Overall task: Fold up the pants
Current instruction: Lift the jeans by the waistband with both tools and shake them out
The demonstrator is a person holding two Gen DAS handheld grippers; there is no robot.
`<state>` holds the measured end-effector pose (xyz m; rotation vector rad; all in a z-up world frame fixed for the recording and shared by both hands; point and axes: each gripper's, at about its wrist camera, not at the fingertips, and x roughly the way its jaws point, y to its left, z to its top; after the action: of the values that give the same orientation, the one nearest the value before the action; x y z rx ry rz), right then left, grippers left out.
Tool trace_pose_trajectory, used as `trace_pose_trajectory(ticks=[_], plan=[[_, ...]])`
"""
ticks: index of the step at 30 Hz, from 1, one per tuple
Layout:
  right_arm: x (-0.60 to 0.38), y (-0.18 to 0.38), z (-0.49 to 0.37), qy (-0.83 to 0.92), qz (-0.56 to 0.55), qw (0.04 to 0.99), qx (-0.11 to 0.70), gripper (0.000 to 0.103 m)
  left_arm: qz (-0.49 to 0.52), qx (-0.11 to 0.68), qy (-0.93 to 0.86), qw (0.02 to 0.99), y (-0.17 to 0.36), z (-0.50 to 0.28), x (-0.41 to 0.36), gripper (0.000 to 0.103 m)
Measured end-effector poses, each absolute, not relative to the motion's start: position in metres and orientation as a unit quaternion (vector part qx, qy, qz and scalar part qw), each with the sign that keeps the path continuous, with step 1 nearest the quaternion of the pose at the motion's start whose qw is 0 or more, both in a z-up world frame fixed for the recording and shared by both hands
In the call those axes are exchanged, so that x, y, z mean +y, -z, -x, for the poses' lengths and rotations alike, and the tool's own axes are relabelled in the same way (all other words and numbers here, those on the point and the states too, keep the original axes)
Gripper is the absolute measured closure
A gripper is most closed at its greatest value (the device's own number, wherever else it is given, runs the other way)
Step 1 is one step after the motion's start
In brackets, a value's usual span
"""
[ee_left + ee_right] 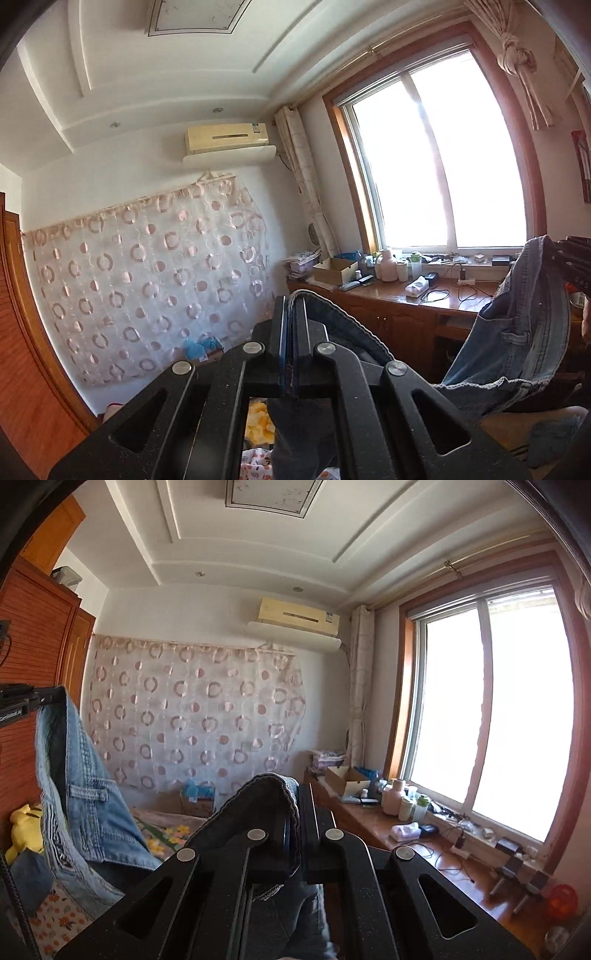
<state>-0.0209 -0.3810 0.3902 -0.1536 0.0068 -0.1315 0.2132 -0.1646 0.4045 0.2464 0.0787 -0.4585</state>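
The blue denim pants (517,332) hang in the air, stretched between both grippers. My left gripper (294,314) is shut on a dark-lined edge of the pants, which curves off to the right. At the right edge of that view, my right gripper (552,254) pinches the other corner, with a belt loop and pocket below it. In the right wrist view, my right gripper (295,805) is shut on a folded denim edge. The pants (85,786) sag to the left there, up to my left gripper (55,696). Both grippers point about level.
A wooden desk (424,853) under the bright window (491,716) carries bottles, a box and cables. A wooden wardrobe (33,642) stands on the left. Below lie a bed with a floral sheet (55,919) and a yellow plush toy (24,830).
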Motion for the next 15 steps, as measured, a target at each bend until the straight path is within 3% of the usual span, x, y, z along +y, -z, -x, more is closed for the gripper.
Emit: trace_pose_trajectory(ticks=[7,15], plan=[[-0.247,-0.358,0.052,-0.045,0.116,0.991,0.04,0.1,-0.108,0.127,0.167,0.972,-0.307,-0.253,-0.063,0.1],[-0.09,-0.295,0.036,-0.166,0.145,0.967,0.126,0.1,-0.128,0.219,0.133,0.958,-0.213,-0.263,-0.026,0.1]])
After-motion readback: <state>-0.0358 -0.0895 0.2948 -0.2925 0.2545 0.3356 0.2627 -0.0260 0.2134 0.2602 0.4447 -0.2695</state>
